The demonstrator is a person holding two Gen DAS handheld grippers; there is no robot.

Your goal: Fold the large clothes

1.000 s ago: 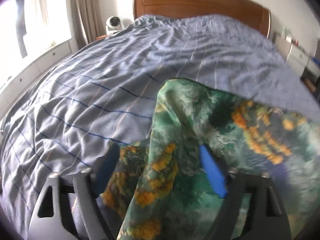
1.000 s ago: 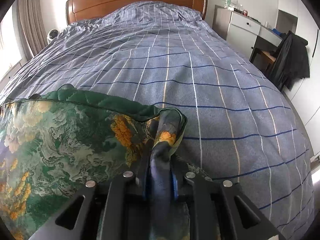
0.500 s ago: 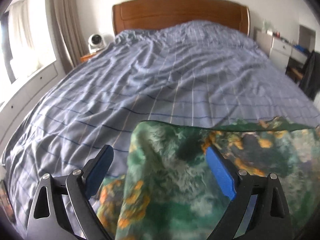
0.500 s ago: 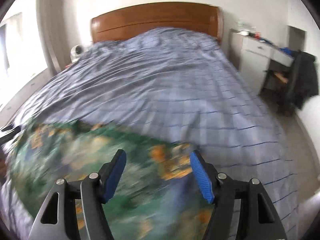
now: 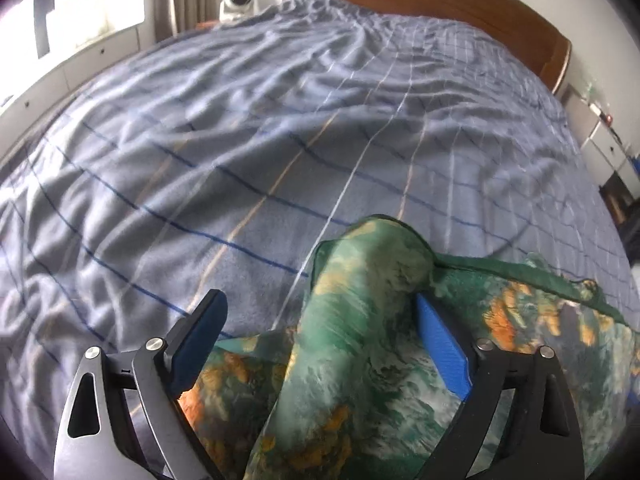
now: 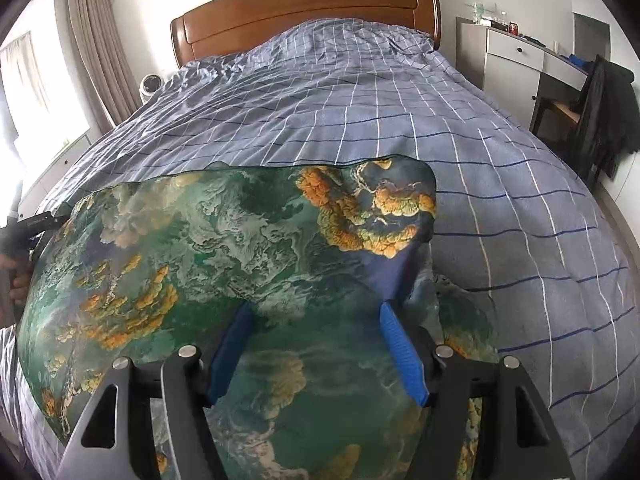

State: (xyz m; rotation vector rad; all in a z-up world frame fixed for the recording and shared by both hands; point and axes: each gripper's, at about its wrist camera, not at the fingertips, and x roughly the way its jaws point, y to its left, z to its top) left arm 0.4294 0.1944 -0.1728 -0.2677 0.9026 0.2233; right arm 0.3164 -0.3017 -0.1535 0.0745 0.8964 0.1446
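Observation:
A green garment with orange and blue print lies folded on the near part of the bed. In the left wrist view its left corner humps up between the jaws. My left gripper is open, its blue pads on either side of the raised fold without pinching it. My right gripper is open above the garment's right part, holding nothing. The left gripper's black body shows at the left edge of the right wrist view.
The bed has a blue checked cover and a brown wooden headboard. A white fan stands left of the headboard. A white dresser and a chair with a dark coat stand at the right.
My right gripper let go of the garment's corner and opened; the garment now lies spread. Both grippers shifted over the bed, and the left stays open around the raised fold.

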